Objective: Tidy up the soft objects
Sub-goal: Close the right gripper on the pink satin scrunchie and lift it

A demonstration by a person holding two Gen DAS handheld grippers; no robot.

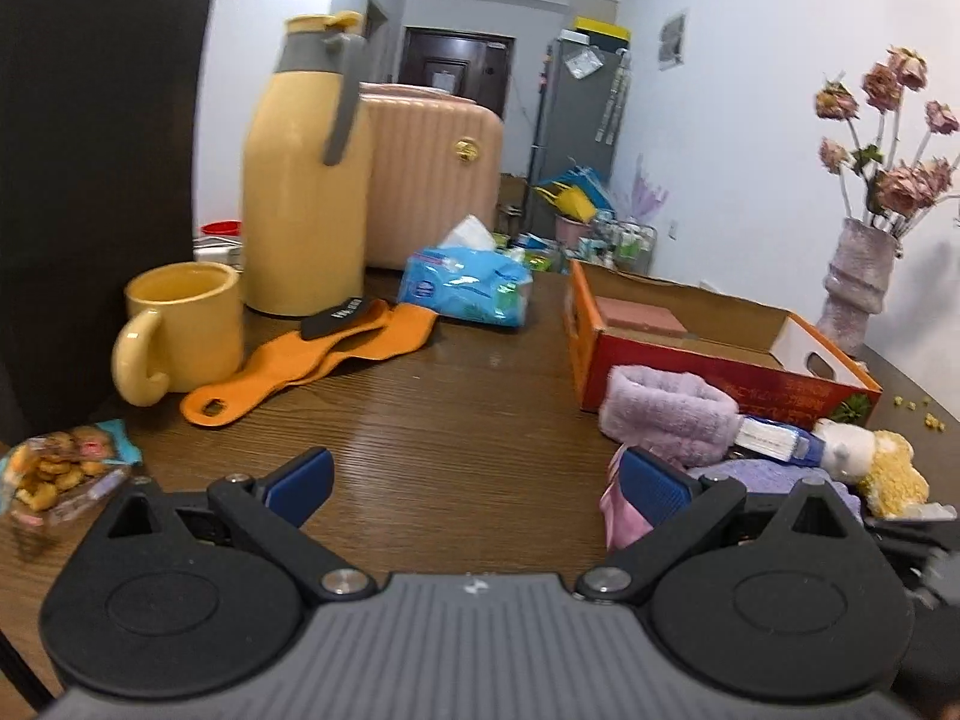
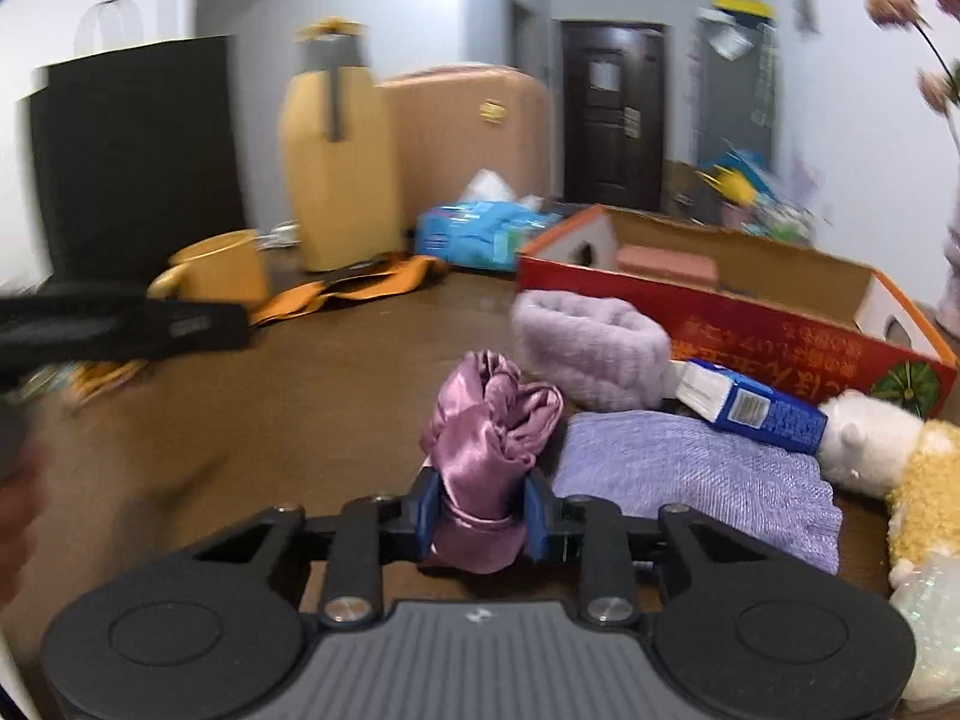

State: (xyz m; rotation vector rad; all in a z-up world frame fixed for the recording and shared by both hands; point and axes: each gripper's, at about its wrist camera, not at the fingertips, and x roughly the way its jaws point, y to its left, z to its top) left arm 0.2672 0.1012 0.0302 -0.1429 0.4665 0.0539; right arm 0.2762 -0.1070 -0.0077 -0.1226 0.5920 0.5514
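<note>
Right gripper (image 2: 479, 519): we see its blue pads pressed on a bunched pink satin cloth (image 2: 489, 438), one pad on each side; the jaws stand narrow, closed on the fabric.
Pink satin cloth: it sticks up between the pads, above the brown wood-grain table (image 2: 336, 372), just left of a folded lilac knitted cloth (image 2: 690, 474).
Left gripper (image 1: 477, 489): jaws wide apart with nothing between them, only bare table showing in the gap.
Left gripper, right pad: a corner of the pink cloth shows just beside it (we cannot tell whether they touch).
Soft pile: a fluffy lilac headband (image 2: 591, 342) lies against the front wall of the red and orange cardboard box (image 2: 780, 324); a white and yellow plush toy (image 2: 888, 450) lies at the right, near the lilac cloth.
Blue and white small carton (image 2: 750, 405): it lies between the headband and the plush toy, overlapping the far edge of the lilac cloth.
Cardboard box: open top, with a pink block inside near the far left corner.
Far left of table: yellow ceramic mug (image 1: 180, 330), tall yellow thermos jug (image 1: 306, 180), orange flat strap (image 1: 312, 354), blue tissue pack (image 1: 468, 285).
Right wrist view: blurred, especially on the left.
</note>
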